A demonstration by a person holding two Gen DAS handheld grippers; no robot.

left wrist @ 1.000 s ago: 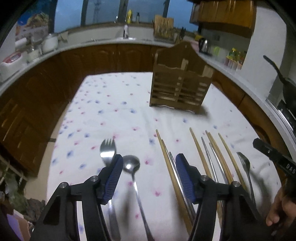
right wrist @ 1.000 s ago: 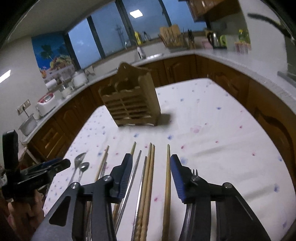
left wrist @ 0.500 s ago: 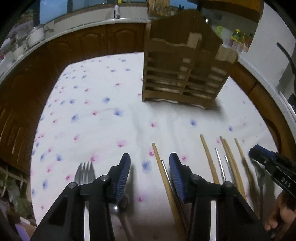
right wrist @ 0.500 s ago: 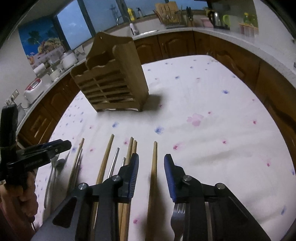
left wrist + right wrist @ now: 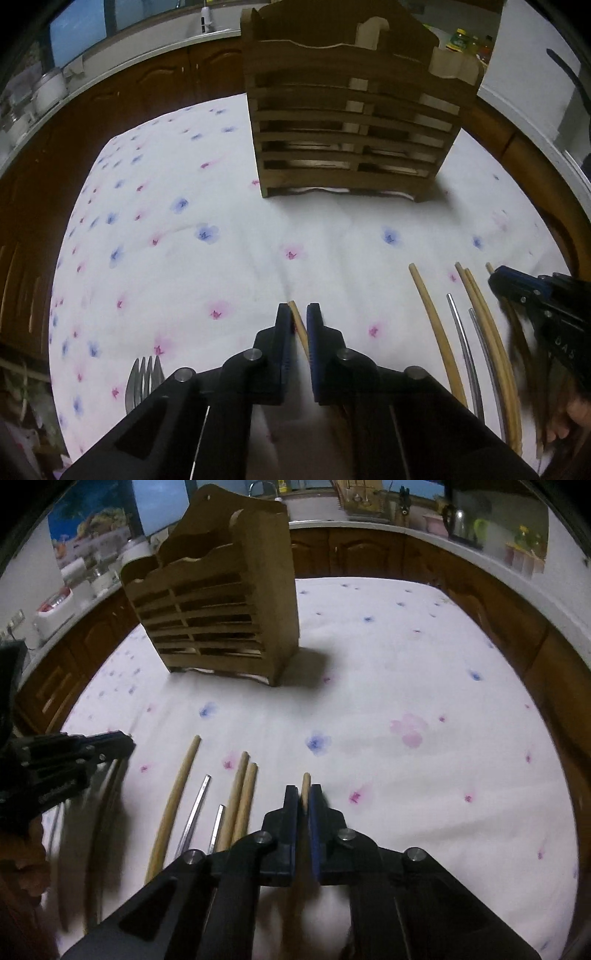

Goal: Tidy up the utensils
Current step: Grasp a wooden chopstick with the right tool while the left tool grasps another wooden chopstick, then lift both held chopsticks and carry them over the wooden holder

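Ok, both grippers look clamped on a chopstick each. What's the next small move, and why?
Probably lift both straight up off the cloth. The left gripper has just closed on a wooden chopstick, the right gripper on another. Both sticks lie flat, and the wooden holder stands beyond them, so they need clearance first.

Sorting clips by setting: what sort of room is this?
Most likely a home kitchen: dark wooden cabinets under a pale countertop, a kettle, and a slatted wooden utensil holder.

A home kitchen: wooden cabinets point(image 5: 388, 550), countertop kettle point(image 5: 460, 522), rice cooker point(image 5: 55, 609).
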